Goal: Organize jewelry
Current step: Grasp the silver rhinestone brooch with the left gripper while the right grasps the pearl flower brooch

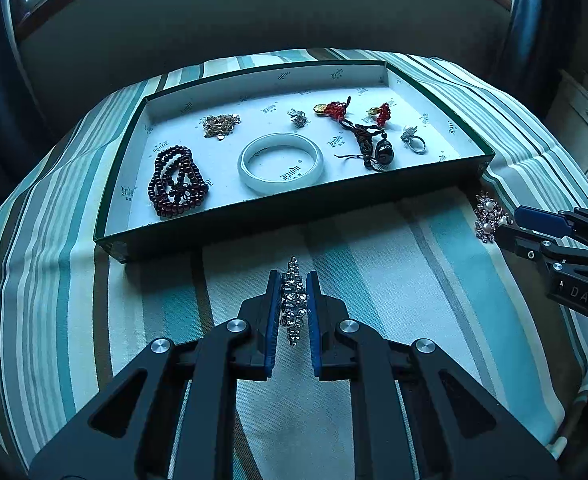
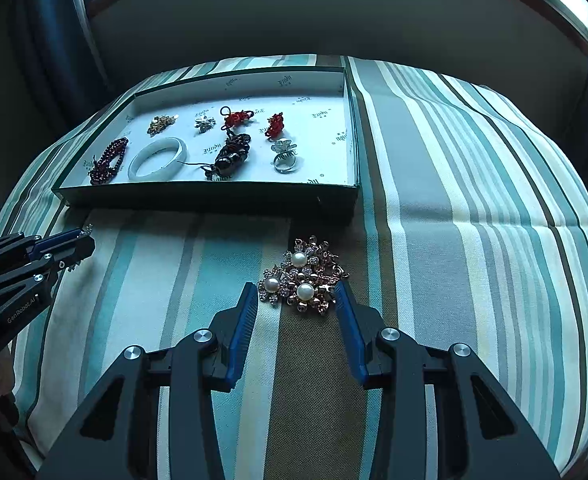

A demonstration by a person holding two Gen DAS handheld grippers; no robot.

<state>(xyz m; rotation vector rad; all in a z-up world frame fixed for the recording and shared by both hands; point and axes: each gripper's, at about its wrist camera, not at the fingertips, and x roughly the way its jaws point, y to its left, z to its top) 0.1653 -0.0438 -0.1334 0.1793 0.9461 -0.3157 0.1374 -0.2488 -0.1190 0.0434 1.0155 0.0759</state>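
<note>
My left gripper is shut on a silver rhinestone brooch, held edge-on above the striped cloth in front of the box; it also shows in the right wrist view. My right gripper is open, its fingers on either side of a gold pearl brooch lying on the cloth; the pearl brooch shows in the left wrist view too. The shallow green box holds a dark red bead bracelet, a white bangle, a gold chain, a ring and red knotted charms.
The box sits at the far side of a striped cloth-covered table. A dark wall and windows lie behind. A black bead pendant on cord and a small silver piece also lie in the box.
</note>
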